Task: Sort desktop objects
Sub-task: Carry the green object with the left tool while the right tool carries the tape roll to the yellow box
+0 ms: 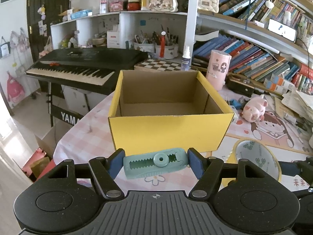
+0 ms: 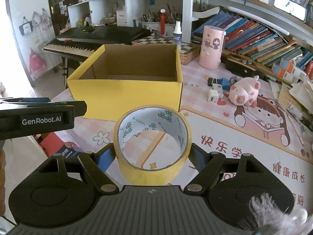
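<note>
Yellow box (image 1: 168, 135), open-topped, on counter (image 1: 88, 137) directly ahead of both tongs: left tongs (image 1: 156, 163) clamp teal cutter (image 1: 155, 162) crosswise, right tongs (image 2: 151, 156) clamp tape roll (image 2: 152, 143); left nearer.

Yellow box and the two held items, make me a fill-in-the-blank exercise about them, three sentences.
1. The left hand-held gripper is clamped on a teal ____.
2. The right hand-held gripper holds a roll of yellow tape, and through its core you see the ____.
3. The yellow cardboard box in front of both has nothing inside; it is ____.

Missing words: tape dispenser; tablecloth; empty
</note>
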`<action>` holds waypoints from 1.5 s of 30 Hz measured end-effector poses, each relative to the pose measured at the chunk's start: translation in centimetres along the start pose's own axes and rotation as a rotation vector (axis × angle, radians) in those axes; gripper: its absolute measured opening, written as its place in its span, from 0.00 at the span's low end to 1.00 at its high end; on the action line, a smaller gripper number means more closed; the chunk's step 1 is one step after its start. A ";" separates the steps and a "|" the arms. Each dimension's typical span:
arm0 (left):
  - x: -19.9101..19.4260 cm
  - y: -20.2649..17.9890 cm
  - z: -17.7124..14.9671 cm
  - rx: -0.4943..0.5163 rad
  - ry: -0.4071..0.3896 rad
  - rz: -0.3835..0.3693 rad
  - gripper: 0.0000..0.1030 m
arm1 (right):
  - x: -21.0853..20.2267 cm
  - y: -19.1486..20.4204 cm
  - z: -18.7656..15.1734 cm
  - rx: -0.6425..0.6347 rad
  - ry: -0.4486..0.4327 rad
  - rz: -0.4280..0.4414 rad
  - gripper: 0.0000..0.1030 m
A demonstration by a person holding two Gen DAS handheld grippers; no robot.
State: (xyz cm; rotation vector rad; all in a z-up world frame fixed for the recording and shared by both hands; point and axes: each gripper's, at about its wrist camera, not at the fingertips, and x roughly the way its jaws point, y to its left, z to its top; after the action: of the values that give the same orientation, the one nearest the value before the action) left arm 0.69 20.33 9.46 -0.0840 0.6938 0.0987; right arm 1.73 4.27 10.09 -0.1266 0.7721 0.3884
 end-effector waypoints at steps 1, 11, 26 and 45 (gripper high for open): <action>0.0 0.1 0.1 -0.001 0.000 0.000 0.68 | 0.0 0.1 0.1 -0.003 -0.002 0.001 0.77; 0.3 0.7 0.7 0.011 -0.011 0.008 0.68 | 0.4 0.7 1.3 -0.026 -0.022 0.004 0.77; 0.7 0.7 1.6 0.018 -0.018 0.000 0.68 | 0.6 1.1 2.8 -0.052 -0.044 -0.001 0.77; 4.4 1.1 6.4 0.002 -0.059 0.047 0.68 | 4.7 0.3 9.4 -0.141 -0.113 0.041 0.77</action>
State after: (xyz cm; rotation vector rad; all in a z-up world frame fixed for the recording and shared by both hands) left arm 7.97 22.38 11.52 -0.0630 0.6370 0.1452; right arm 10.82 8.35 13.49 -0.2199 0.6362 0.4849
